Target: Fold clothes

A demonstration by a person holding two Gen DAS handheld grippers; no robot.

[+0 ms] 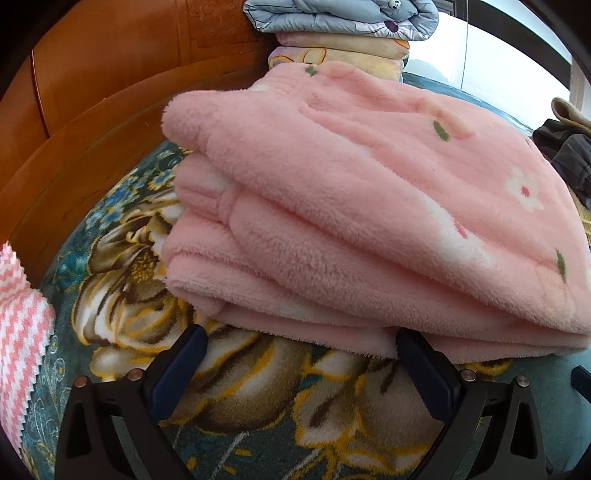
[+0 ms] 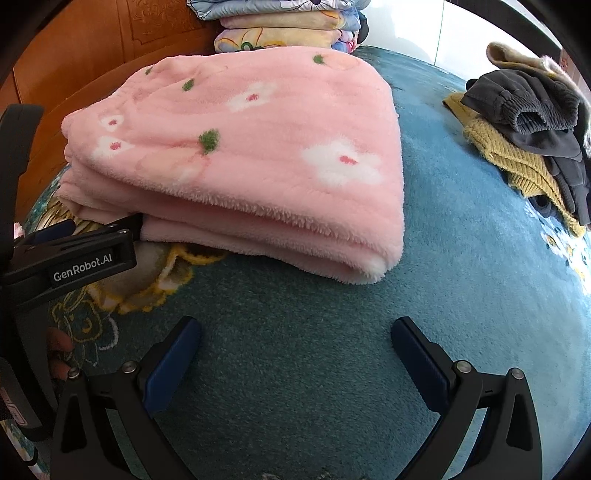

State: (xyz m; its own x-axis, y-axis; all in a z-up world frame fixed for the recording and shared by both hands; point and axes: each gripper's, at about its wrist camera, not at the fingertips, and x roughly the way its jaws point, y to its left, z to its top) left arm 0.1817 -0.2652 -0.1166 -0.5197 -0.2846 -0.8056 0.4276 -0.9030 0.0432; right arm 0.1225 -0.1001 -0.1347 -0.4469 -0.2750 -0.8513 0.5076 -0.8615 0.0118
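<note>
A pink fleece garment with white flowers (image 1: 369,206) lies folded in several layers on the teal floral bedspread (image 1: 229,398). It also shows in the right wrist view (image 2: 251,155). My left gripper (image 1: 301,354) is open and empty, its fingertips at the garment's near edge. It also shows from the side in the right wrist view (image 2: 99,229), touching the folded edge. My right gripper (image 2: 295,343) is open and empty, a little short of the garment's near right corner.
A stack of folded quilts (image 2: 284,26) stands behind the garment against the wooden headboard (image 1: 110,74). A pile of dark grey and mustard clothes (image 2: 532,136) lies at the right. A pink-and-white zigzag cloth (image 1: 18,321) is at the left.
</note>
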